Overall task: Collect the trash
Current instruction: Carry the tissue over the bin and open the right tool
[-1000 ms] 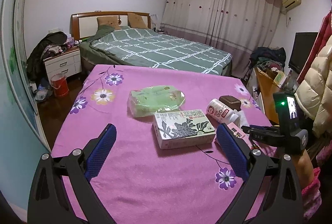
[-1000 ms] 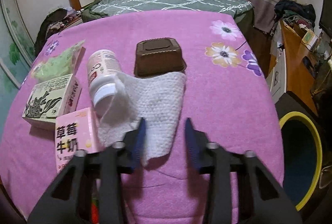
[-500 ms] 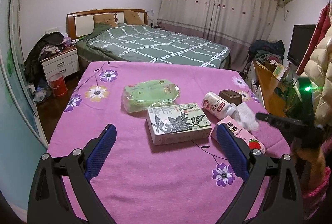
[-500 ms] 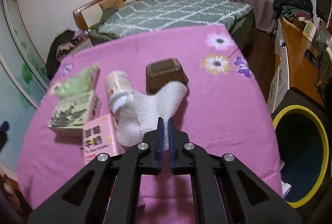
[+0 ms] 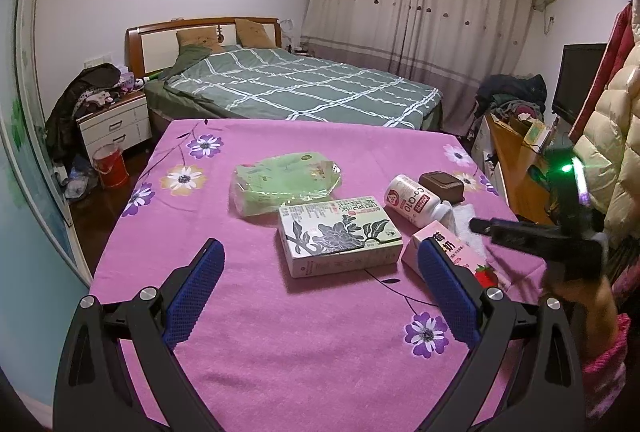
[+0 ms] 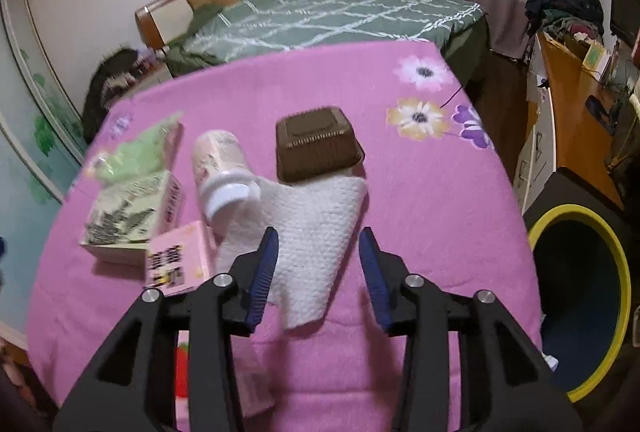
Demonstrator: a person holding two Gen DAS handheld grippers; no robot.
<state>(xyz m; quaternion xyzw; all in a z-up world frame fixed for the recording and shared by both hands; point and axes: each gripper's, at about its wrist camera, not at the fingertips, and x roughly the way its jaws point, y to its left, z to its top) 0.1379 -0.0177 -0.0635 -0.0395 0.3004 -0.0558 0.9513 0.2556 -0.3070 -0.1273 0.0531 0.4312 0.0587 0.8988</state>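
Covering table (image 5: 248,312): pink floral cloth (bedroom).

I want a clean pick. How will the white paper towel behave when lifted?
The paper towel looks thin and creased, so probably floppy and light, drooping from the right gripper's open fingers. Its far edge touches the brown tub, so it may drag.

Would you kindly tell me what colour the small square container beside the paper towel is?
Dark brown; the container shows best in the right wrist view.
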